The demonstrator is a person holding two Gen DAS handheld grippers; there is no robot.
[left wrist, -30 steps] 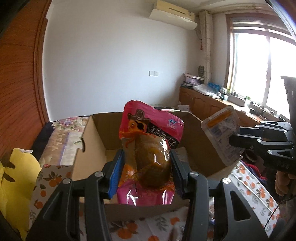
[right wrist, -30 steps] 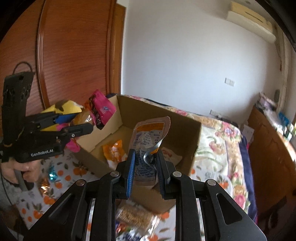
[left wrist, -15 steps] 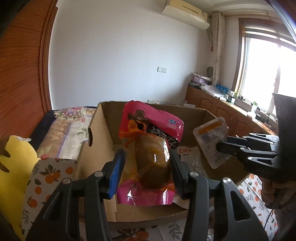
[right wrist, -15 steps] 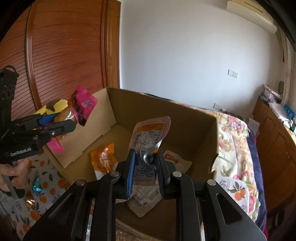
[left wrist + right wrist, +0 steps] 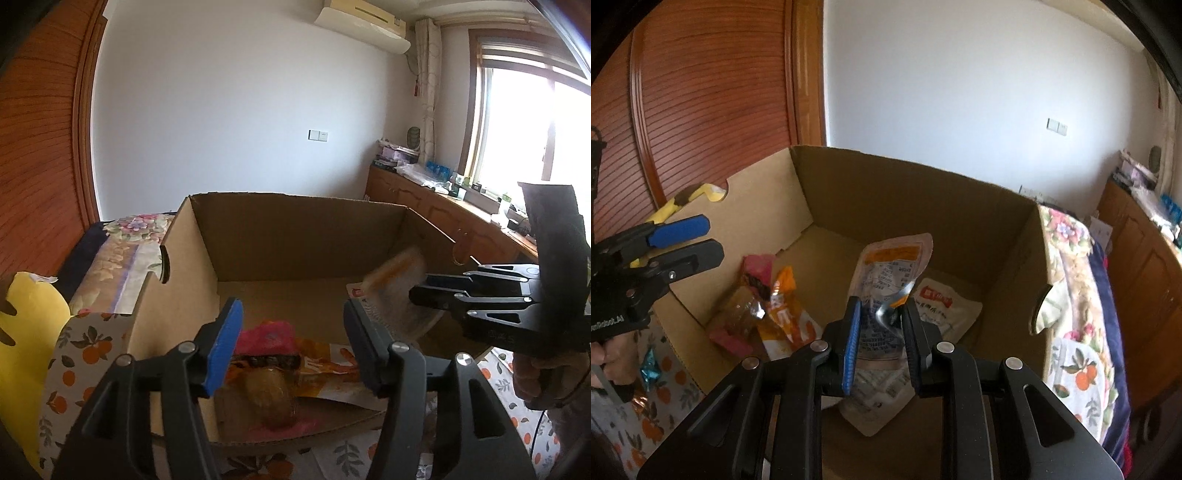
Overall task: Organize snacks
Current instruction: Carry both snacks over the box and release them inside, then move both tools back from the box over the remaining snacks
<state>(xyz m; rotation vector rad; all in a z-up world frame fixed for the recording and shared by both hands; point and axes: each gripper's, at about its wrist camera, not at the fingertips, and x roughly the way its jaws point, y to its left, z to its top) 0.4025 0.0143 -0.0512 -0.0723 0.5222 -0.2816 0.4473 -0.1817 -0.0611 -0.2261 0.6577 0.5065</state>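
A pink snack pouch (image 5: 267,365) lies flat in the open cardboard box (image 5: 295,236), beside an orange packet (image 5: 786,317).

Pink snack bag (image 5: 266,354) out of opening left claw (image 5: 291,343), into box (image 5: 295,236).

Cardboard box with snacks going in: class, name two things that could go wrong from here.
1. The right gripper pinches its white pouch only low down, so the pouch may swing or slip before it is set down.
2. The pink packet lies by the cardboard box's low front edge under the opening left gripper; lifting out could snag it.
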